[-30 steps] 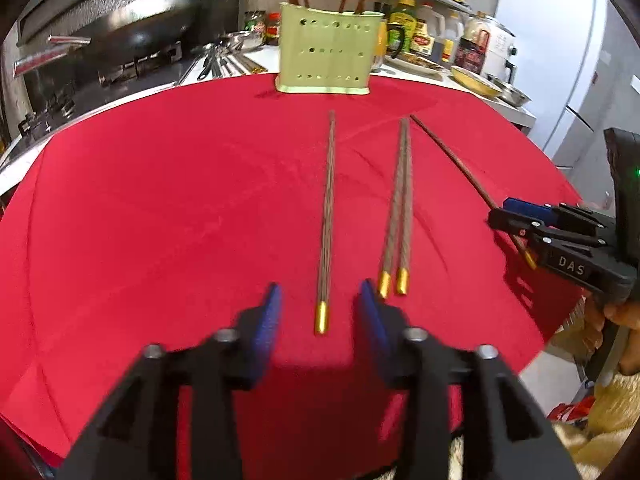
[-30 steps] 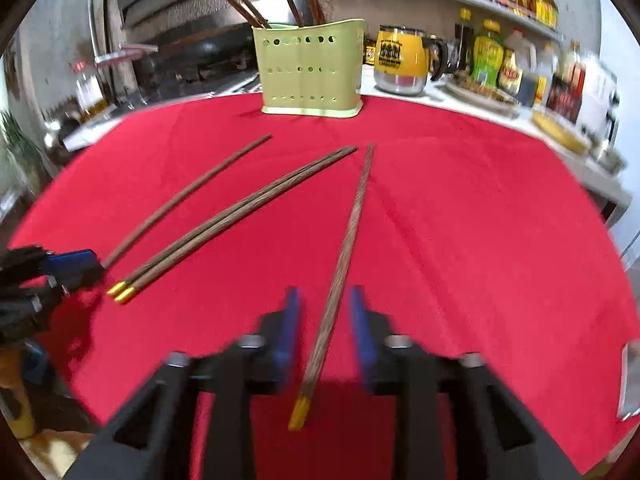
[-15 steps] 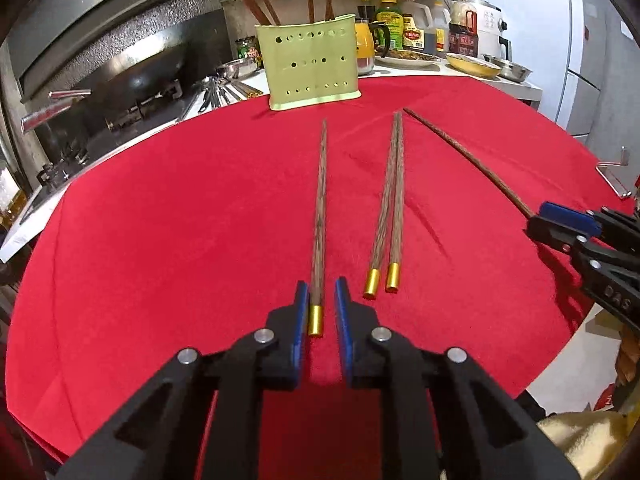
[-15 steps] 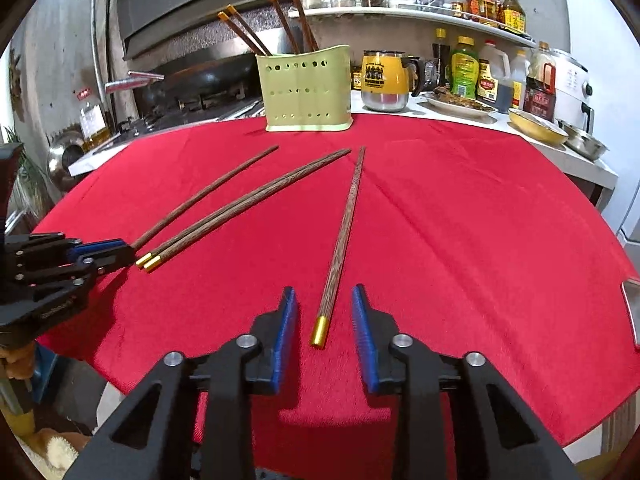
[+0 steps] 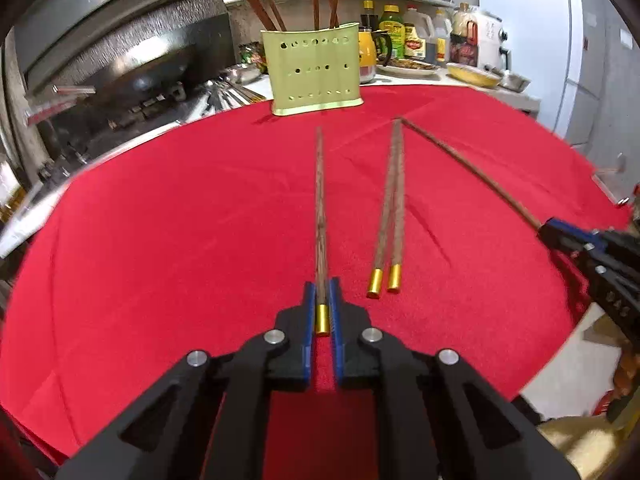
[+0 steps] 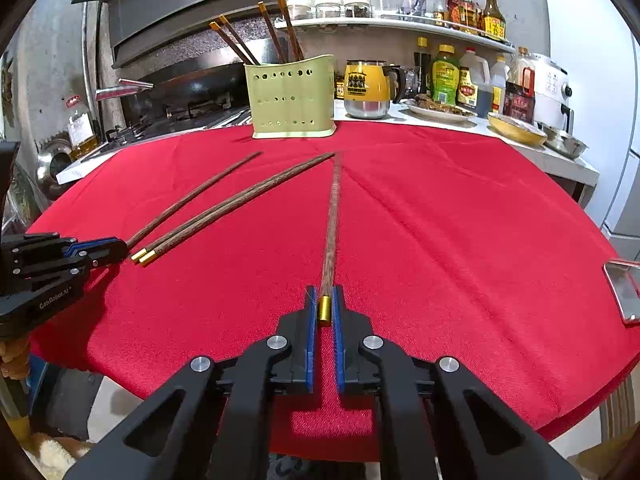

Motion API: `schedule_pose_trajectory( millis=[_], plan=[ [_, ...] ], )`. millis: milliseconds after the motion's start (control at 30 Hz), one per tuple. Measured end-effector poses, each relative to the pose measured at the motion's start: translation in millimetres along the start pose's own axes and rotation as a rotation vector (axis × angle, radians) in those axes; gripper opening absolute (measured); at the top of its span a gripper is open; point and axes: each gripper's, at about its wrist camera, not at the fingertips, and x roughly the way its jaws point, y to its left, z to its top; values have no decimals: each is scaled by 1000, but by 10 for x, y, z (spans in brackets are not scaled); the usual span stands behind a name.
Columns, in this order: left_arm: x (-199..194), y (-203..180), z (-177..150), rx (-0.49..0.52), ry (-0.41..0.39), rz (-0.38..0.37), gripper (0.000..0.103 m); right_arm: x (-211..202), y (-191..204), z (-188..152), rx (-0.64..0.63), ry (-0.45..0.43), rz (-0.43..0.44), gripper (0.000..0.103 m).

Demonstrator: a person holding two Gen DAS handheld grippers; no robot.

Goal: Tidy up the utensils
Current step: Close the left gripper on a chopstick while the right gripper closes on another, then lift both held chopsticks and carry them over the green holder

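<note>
Four brown chopsticks with gold caps lie on the red tablecloth (image 5: 180, 220). My left gripper (image 5: 322, 292) is shut on the gold-capped end of the leftmost chopstick (image 5: 320, 200). My right gripper (image 6: 324, 294) is shut on the capped end of the rightmost chopstick (image 6: 331, 220). Between them a pair of chopsticks (image 5: 390, 216) lies side by side and untouched. A green perforated holder (image 5: 316, 76) stands at the table's far edge with several chopsticks upright in it. Each gripper also shows in the other's view: the right gripper (image 5: 546, 229), the left gripper (image 6: 120, 247).
Behind the holder runs a counter with a yellow mug (image 6: 366, 88), sauce bottles (image 6: 444, 78), a plate and bowls (image 6: 516, 128). A wok and stove (image 5: 132, 76) are at the back left. A metal item (image 6: 622, 288) lies at the table's right edge.
Both grippers slid forward over the capped ends of their chopsticks and closed from open to shut on them. The pair in the middle has not moved.
</note>
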Motion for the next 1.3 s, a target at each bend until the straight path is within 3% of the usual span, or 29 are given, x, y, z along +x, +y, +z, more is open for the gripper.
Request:
schedule_pose_trajectory(
  millis=[267,500,600,967,1200,1300],
  plan=[
    [-527,267,354,-75,-195,-30,7,-394,-81,391,-2,-131,9,7],
    [-1183,417,850,-82,-428,-43,7,-960,-73,1033,-16,-334,41,7],
    [-1320,405,938,-67,-477,-29,7,-1093,-59,1257,-21,-378,59,7],
    [-1454,475,1014,-47,-488,-36,7,-1098,19,1683,-58,-392,65,7],
    [-1260,392,1077,-22,-440,-75,7,-997,2,1758,-54,-392,49,7],
    [-1293,401,1123,-18,-456,-81,7,-957,-21,1799,-43,-382,54,7]
  ],
)
